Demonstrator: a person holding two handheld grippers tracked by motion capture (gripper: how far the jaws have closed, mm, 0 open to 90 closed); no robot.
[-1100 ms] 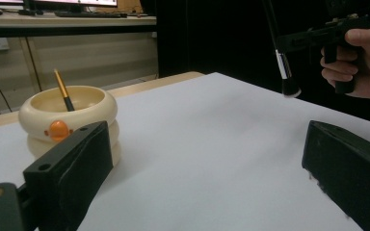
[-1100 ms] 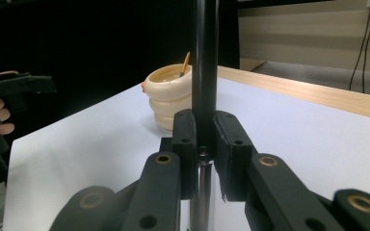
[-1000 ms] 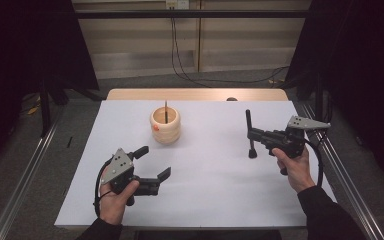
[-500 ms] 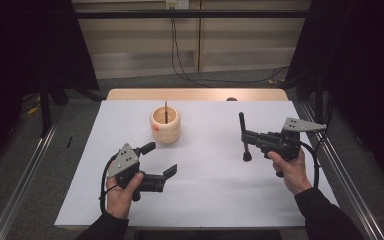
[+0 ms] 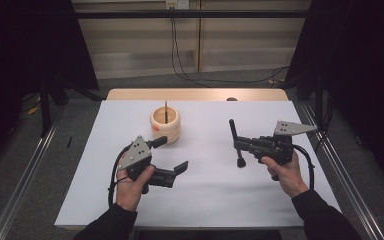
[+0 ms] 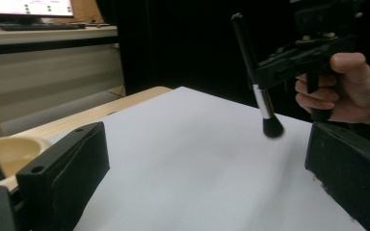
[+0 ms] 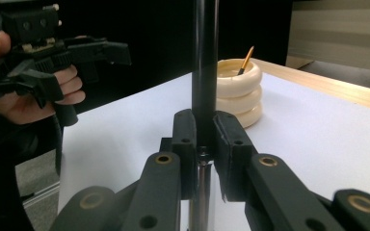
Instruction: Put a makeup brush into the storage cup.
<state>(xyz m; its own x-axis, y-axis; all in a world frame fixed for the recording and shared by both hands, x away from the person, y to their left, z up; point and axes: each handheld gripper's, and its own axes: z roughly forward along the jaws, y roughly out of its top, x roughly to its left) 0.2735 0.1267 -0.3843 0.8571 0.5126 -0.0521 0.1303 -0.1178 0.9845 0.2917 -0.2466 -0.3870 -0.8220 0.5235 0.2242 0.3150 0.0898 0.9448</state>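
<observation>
I see the makeup brush (image 5: 235, 142) clamped upright in my right hand-held gripper (image 5: 241, 144), its jaws drawn narrow on the handle, over the right half of the worktop (image 5: 205, 200). The brush has a slim, smooth black handle, a bright metal ferrule below the grip and a rounded dark tuft of bristles at the bottom. From the high view the tuft sits close to the white sheet; I cannot tell whether it touches. The left gripper view shows the brush (image 6: 257, 82) side-on, slightly tilted, with its tuft just above the matte white surface, and the hand behind it wrapped round the pistol-shaped grip. The right gripper view gives me the grip itself: two flat black pads (image 7: 188, 144) pressing the handle (image 7: 204, 72) from both sides, with the shiny ferrule beneath them.

My left hand-held gripper (image 5: 171, 156) is over the near left part of the worktop, jaws spread wide with nothing between them; its blocky black jaws look rubbery in its own view.

Beyond it stands a pale, ribbed round holder (image 5: 165, 123), like stacked rings, with a thin wooden-handled brush (image 5: 166, 111) leaning inside. The worktop is covered in plain white, with a wooden edge at the far side
</observation>
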